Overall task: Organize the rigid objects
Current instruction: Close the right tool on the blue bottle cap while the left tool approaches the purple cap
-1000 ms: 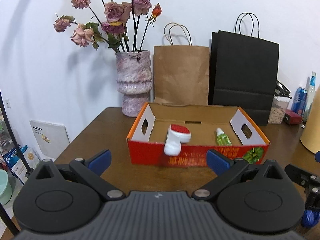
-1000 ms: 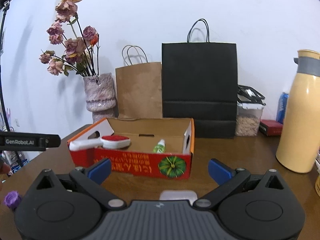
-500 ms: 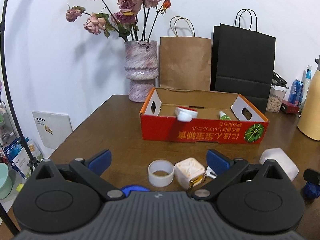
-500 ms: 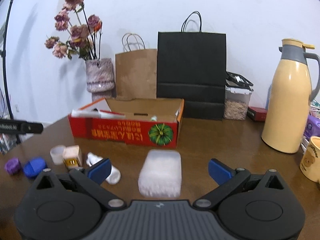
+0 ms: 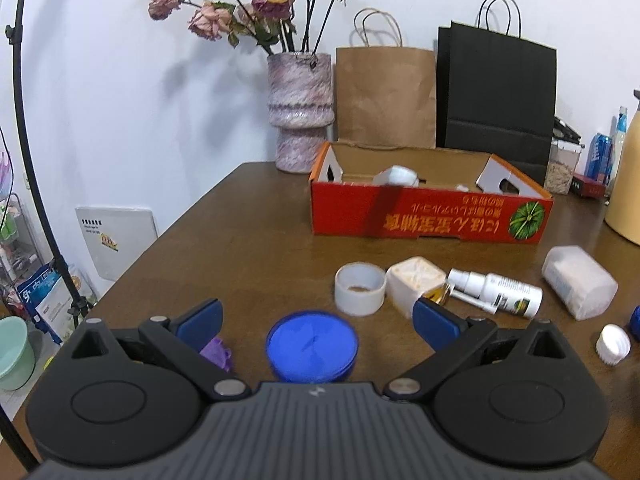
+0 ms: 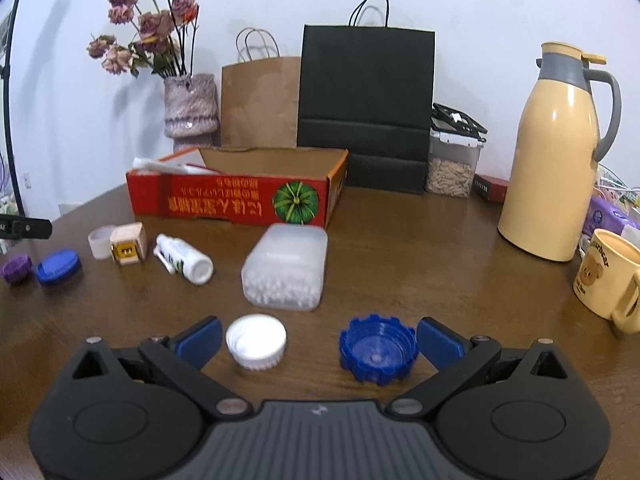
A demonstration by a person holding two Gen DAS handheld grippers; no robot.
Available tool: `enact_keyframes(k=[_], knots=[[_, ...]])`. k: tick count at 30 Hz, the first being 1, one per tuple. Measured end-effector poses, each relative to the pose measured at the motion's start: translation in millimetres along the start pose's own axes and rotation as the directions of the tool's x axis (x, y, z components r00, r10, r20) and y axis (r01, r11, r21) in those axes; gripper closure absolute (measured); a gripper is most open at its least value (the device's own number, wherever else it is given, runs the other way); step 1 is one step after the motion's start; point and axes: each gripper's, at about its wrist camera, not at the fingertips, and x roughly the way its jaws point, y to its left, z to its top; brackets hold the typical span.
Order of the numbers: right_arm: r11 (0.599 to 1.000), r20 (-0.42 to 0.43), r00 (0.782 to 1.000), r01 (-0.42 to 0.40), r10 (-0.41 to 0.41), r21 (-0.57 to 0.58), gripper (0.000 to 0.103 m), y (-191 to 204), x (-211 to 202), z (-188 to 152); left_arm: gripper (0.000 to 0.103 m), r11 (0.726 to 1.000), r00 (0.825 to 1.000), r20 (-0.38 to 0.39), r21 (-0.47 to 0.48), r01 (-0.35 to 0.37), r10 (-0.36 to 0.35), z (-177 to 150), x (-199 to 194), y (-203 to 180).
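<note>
A red cardboard box [image 5: 428, 216] [image 6: 236, 200] sits mid-table with a white and red brush [image 5: 396, 176] in it. In front lie a white ring [image 5: 360, 288], a beige cube plug [image 5: 416, 286], a white spray bottle [image 5: 496, 290], a clear box of swabs [image 6: 286, 266] and a purple cap [image 6: 16, 267]. My left gripper [image 5: 318, 320] is open above a blue round lid [image 5: 312, 346]. My right gripper [image 6: 318, 340] is open, with a white cap [image 6: 256, 341] and a blue toothed cap [image 6: 378, 348] between its fingers.
A vase of dried roses [image 5: 300, 112], a brown paper bag [image 5: 386, 96] and a black bag [image 6: 366, 108] stand at the back. A cream thermos [image 6: 560, 152], a mug [image 6: 608, 280] and a seed jar [image 6: 452, 160] stand right. The table's left edge [image 5: 160, 236] drops off.
Both grippers have pulled back from the box and tilted down. The small objects on the near table have come into view. Both stay open.
</note>
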Motion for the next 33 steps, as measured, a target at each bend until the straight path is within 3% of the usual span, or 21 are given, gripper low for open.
enact_keyframes(k=[11,19,21,33], knots=[[1.0,-0.048,0.999,0.023,-0.023,0.003,0.001,-21.3,13.7,-7.9,0.0,1.0,1.0,-0.017,-0.017,-0.006,0.006,-12.5,4.8,11.4],[0.999,-0.074,0.997,0.037,-0.034,0.04,0.03,-31.2,31.3,-3.5,0.0,1.0,1.0,-0.022,-0.018,-0.013,0.013,-14.4,8.8,10.5],[0.998,-0.091,0.995,0.033,-0.029,0.051,0.05,-33.5,35.8,-2.6,0.0,1.0,1.0,-0.025,-0.022,-0.016,0.015,-14.9,9.8,11.4],[0.998,-0.015,0.998,0.055,-0.054,0.037,0.051,-26.1,24.1,-1.7,0.0,1.0,0.998,-0.062,-0.018,-0.023,0.022,-16.1,19.2,10.5]])
